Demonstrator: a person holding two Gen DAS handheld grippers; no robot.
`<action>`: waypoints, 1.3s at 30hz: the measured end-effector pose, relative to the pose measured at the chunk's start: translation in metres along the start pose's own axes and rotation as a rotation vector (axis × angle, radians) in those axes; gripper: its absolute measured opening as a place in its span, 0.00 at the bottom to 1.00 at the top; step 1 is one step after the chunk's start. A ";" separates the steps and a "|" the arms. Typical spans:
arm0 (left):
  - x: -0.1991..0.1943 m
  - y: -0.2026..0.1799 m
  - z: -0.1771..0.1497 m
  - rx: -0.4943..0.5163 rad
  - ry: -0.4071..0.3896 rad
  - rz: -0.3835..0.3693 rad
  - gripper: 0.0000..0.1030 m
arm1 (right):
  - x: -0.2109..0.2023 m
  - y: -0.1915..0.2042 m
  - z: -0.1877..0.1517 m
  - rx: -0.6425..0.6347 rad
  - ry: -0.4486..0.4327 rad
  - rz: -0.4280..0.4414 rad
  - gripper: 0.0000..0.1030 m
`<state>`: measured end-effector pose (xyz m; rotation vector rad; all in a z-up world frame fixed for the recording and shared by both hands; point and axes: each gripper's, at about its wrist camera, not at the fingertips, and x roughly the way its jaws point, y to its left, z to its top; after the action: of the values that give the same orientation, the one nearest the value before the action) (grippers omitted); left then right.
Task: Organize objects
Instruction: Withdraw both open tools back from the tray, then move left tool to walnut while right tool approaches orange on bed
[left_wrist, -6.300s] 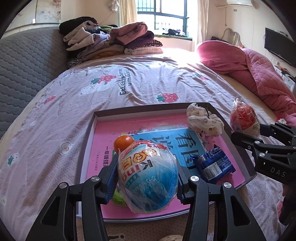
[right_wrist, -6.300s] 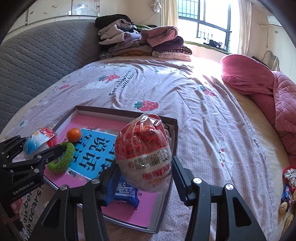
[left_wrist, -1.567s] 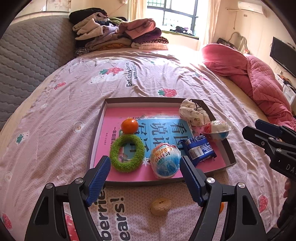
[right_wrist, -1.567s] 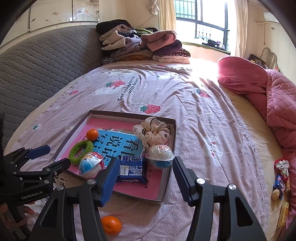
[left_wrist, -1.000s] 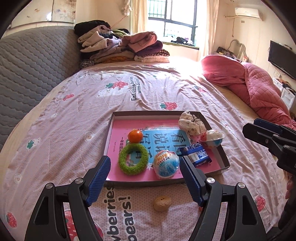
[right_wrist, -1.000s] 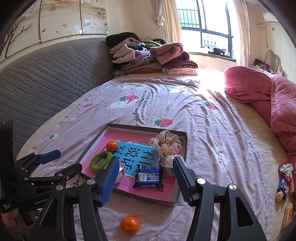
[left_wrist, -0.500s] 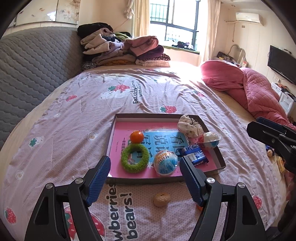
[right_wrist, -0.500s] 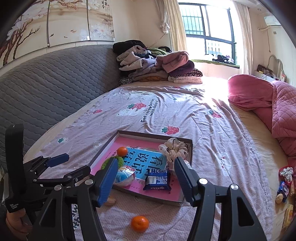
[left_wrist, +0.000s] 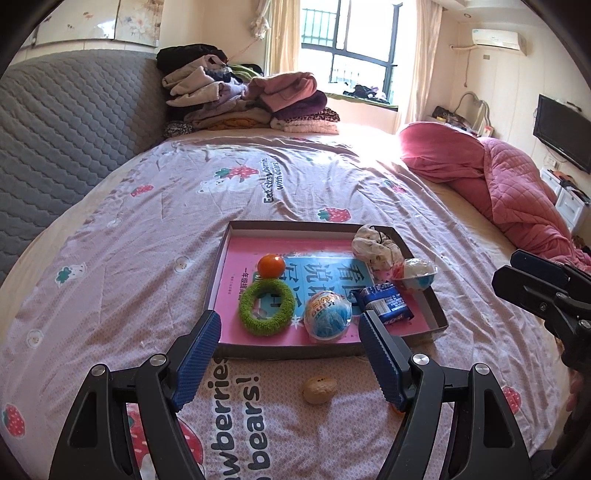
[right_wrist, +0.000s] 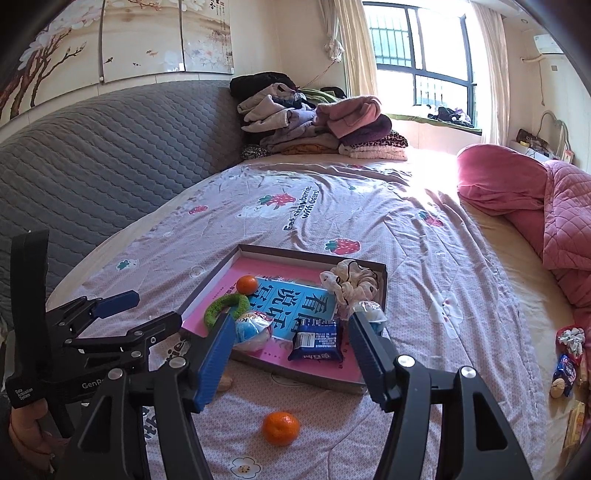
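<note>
A shallow box tray (left_wrist: 221, 258) (right_wrist: 207, 286) with a pink book cover inside lies on the bed. In it are an orange (left_wrist: 270, 266) (right_wrist: 246, 284), a green ring (left_wrist: 265, 307) (right_wrist: 226, 307), a blue egg-shaped pack (left_wrist: 328, 316) (right_wrist: 251, 326), a blue snack packet (left_wrist: 384, 303) (right_wrist: 317, 341), a white cup-like pack (left_wrist: 416, 273) (right_wrist: 370, 310) and a cloth scrunchie (left_wrist: 376, 247) (right_wrist: 351, 282). A second orange (right_wrist: 280, 427) and a walnut (left_wrist: 319, 389) lie on the bedspread in front of the tray. My left gripper (left_wrist: 288, 354) and right gripper (right_wrist: 291, 358) are open and empty, held back above the tray's near edge.
Folded clothes (left_wrist: 251, 99) are stacked at the bed's far end. A pink quilt (left_wrist: 498, 177) lies on the right. Small packets and a walnut (right_wrist: 565, 369) lie at the bed's right edge. A grey padded headboard (right_wrist: 92, 155) runs along the left.
Both grippers have let go of their egg-shaped packs, which now lie in the tray, and have drawn back and up, so the tray looks smaller.
</note>
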<state>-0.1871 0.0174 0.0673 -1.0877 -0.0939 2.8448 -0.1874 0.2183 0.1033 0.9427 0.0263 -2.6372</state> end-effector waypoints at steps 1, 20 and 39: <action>0.000 -0.001 -0.001 0.002 0.001 0.000 0.76 | -0.001 -0.001 -0.001 0.005 0.000 0.000 0.61; 0.004 -0.007 -0.029 0.036 0.032 -0.005 0.76 | 0.013 0.001 -0.039 0.015 0.072 -0.011 0.61; 0.034 -0.009 -0.064 0.093 0.107 -0.048 0.76 | 0.046 0.010 -0.084 -0.017 0.210 -0.024 0.61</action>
<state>-0.1690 0.0320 -0.0016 -1.1979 0.0197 2.7130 -0.1656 0.2058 0.0104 1.2160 0.1110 -2.5437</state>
